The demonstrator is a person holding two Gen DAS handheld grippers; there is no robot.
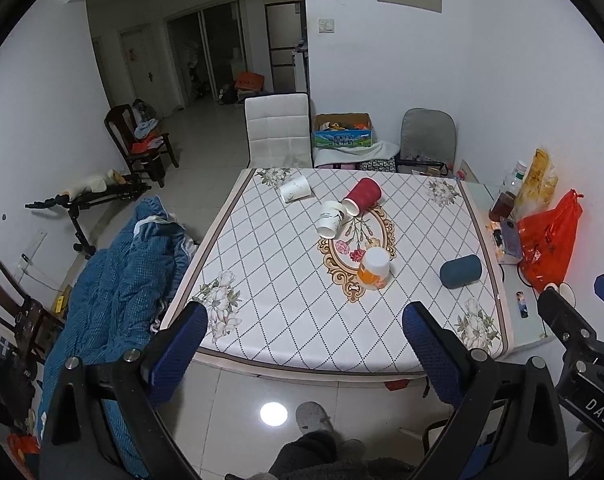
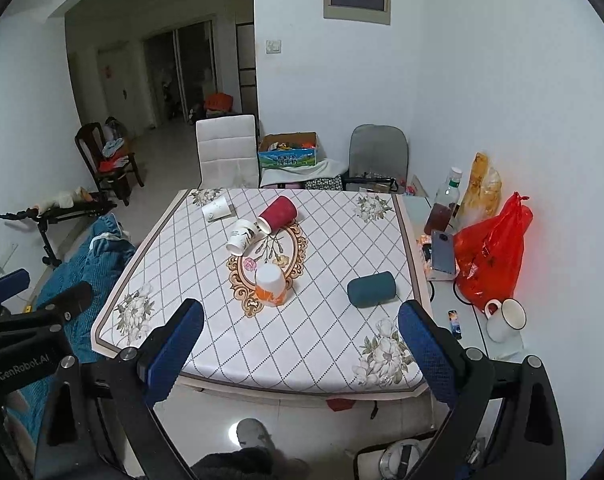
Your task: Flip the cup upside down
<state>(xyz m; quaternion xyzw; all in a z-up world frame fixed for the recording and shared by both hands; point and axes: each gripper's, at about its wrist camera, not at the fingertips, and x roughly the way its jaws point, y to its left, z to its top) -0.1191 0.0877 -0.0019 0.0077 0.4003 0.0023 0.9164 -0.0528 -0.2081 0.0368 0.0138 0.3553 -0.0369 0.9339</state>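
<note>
**Five cups on counter, none in the tongs**

Both tongs hang short of the near edge of the counter point(image 1: 262, 320), above the floor. The left tongs point(image 1: 305, 356) stand wide apart and hold nothing; the right tongs point(image 2: 300, 354) likewise stand wide apart and empty. Judged from this stand-off, no approach has begun.

Landmark: the oval flower medallion point(image 1: 357, 240) at the counter's centre. Cup count is five. An orange-and-white cup point(image 1: 374, 268) stands on the medallion's near part, already mouth-down. A red cup point(image 1: 362, 196) lies on its side at the far rim of the medallion, mouth toward a white printed cup point(image 1: 330, 220), also on its side, just left of it; whether they touch cannot be told. A second white cup point(image 1: 294, 191) lies far left of the medallion. A dark teal cup point(image 1: 460, 271) lies on its side, right of the medallion.

Judgement: four remain unflipped; which is next is undetermined.
</note>
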